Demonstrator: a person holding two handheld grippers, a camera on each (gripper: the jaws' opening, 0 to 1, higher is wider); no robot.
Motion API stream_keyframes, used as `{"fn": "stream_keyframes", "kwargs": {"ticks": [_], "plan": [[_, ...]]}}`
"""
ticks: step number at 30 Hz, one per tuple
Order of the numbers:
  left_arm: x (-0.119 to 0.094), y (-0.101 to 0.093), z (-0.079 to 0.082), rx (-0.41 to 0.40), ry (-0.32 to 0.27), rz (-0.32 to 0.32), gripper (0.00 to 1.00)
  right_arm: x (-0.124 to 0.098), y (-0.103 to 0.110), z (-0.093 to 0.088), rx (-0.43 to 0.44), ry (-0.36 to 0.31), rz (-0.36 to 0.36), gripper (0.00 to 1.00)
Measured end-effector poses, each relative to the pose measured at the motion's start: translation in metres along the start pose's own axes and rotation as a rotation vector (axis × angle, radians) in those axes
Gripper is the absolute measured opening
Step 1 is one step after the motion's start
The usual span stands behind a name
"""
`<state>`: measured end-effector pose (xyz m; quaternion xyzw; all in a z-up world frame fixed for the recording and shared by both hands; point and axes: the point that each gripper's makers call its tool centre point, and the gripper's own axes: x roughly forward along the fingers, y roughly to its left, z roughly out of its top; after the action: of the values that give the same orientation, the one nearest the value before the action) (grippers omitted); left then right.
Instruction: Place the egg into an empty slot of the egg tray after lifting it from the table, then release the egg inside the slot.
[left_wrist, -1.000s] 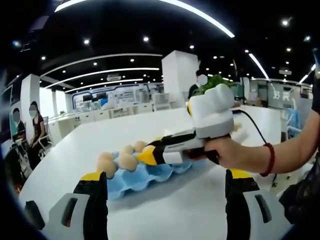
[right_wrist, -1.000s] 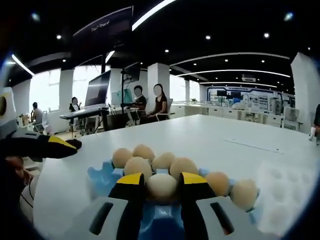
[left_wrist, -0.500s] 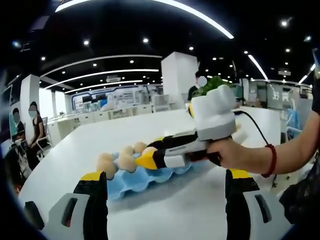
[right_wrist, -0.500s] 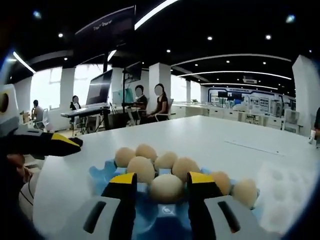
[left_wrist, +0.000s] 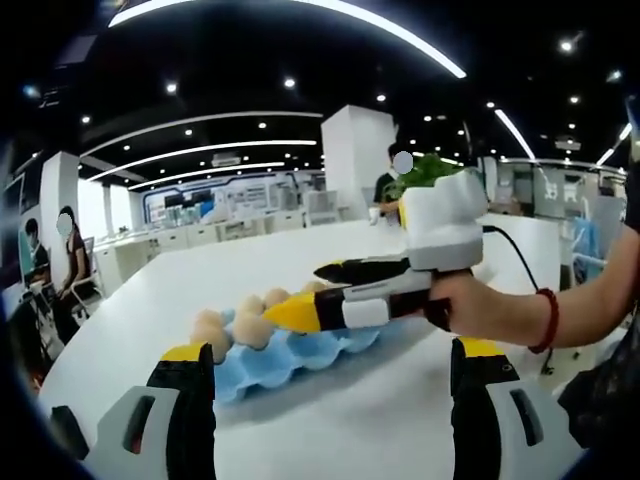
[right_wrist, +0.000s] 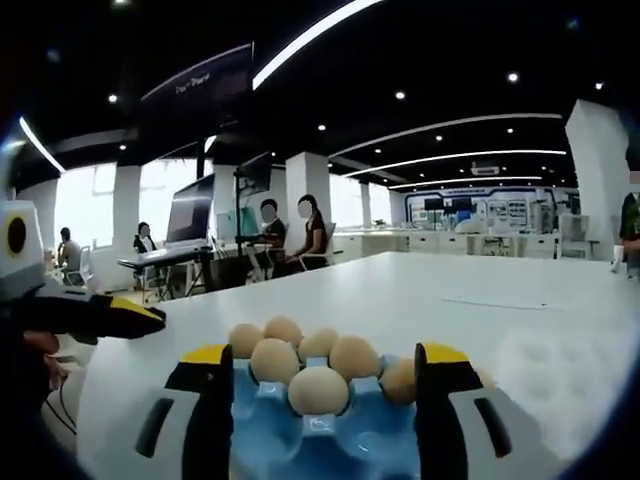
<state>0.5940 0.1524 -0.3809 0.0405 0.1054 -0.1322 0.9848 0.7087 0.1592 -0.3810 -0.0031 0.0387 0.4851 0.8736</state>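
Egg upright in egg tray slot; right tongs wide apart.

A green plant beyond the white table; seated people at desks.

This is a large open-plan office or showroom hall. A dark ceiling carries long curved light strips and small round spotlights. White square pillars rise between rows of white workstations. In the right gripper view, people sit on chairs at a far desk beside a big dark display screen. A green potted plant stands beyond the far edge of the broad white desk.
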Motion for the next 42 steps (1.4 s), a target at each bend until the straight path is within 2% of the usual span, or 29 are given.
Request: {"fn": "stream_keyframes", "kwargs": {"ticks": [7, 10, 16, 20, 27, 32, 42], "plan": [[0.001, -0.005, 0.002, 0.008, -0.004, -0.008, 1.0, -0.014, -0.014, 0.004, 0.013, 0.007, -0.05, 0.84], [0.001, -0.008, 0.0, 0.018, 0.018, -0.01, 1.0, -0.02, -0.025, 0.006, 0.007, 0.006, -0.093, 0.89], [0.001, -0.014, 0.003, 0.016, 0.003, -0.016, 1.0, -0.035, -0.044, 0.009, 0.027, 0.004, -0.14, 0.89], [0.004, -0.018, 0.0, 0.026, 0.026, -0.016, 1.0, -0.042, -0.052, 0.016, 0.052, -0.011, -0.158, 0.89], [0.004, -0.017, 0.005, 0.011, -0.001, -0.004, 1.0, -0.052, -0.067, 0.021, 0.051, -0.021, -0.2, 0.9], [0.004, -0.021, 0.003, 0.015, 0.008, -0.007, 1.0, -0.065, -0.088, 0.025, 0.071, -0.038, -0.251, 0.9], [0.01, -0.026, 0.002, 0.023, 0.013, -0.019, 1.0, -0.083, -0.117, 0.02, 0.073, -0.033, -0.322, 0.9]]}}
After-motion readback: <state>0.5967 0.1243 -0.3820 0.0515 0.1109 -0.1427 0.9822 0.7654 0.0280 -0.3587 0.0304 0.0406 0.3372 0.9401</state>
